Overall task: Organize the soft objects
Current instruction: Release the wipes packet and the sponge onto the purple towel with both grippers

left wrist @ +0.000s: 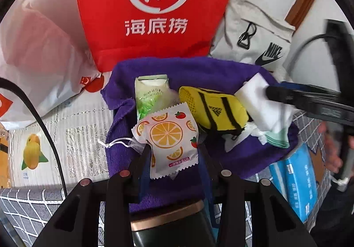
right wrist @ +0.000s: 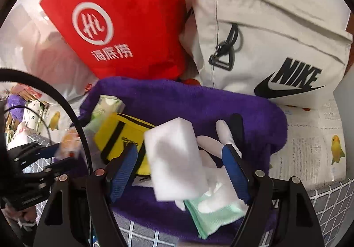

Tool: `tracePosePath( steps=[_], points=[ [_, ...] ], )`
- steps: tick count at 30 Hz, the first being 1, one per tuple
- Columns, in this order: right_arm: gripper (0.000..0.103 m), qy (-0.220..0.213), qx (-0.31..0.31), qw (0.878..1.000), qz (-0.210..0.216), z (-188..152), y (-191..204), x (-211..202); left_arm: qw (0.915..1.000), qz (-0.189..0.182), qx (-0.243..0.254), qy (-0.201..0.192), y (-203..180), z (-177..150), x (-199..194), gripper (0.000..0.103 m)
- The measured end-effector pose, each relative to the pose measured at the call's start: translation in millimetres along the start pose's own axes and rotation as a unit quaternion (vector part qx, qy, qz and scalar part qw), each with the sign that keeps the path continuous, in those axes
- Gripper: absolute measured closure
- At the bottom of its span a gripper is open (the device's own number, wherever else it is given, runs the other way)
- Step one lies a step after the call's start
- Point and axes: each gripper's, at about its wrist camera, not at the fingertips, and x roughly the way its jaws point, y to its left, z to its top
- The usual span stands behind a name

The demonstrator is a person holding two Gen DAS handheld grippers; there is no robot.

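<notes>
Over the purple towel [right wrist: 177, 96], my right hand-held gripper [right wrist: 181, 156] gapes around the white sponge [right wrist: 174, 158]; left hand-held gripper [left wrist: 174, 147] pinches the orange-print sachet [left wrist: 168, 134], lower edge hidden.

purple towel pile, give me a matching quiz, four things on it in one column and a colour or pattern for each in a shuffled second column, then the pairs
Things lying on the purple towel:
1. sachet
2. pouch
3. sponge block
4. folded cloth

Colour or pattern:
A. plain white
B. orange slices and strawberries on white
C. pale mint green
D. yellow with black stripes

Pairs: 1-B, 2-D, 3-A, 4-C
</notes>
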Motion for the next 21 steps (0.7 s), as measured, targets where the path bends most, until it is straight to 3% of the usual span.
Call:
tracePosePath(
  steps=[12, 17, 21],
  points=[
    [0.025, -0.061, -0.007, 0.998, 0.006, -54, -3, -75, 0.9993, 0.029, 0.008, 0.022, -7, 5, 23, 0.061],
    [0.025, -0.067, -0.009, 0.998, 0.003, -80, -3, -89, 0.999, 0.037, 0.013, 0.02, -13, 10, 24, 0.035],
    [0.025, -0.07, -0.017, 0.997, 0.004, -96, -1, -93, 0.998, 0.057, 0.021, 0.018, -16, 10, 15, 0.032]
  ],
)
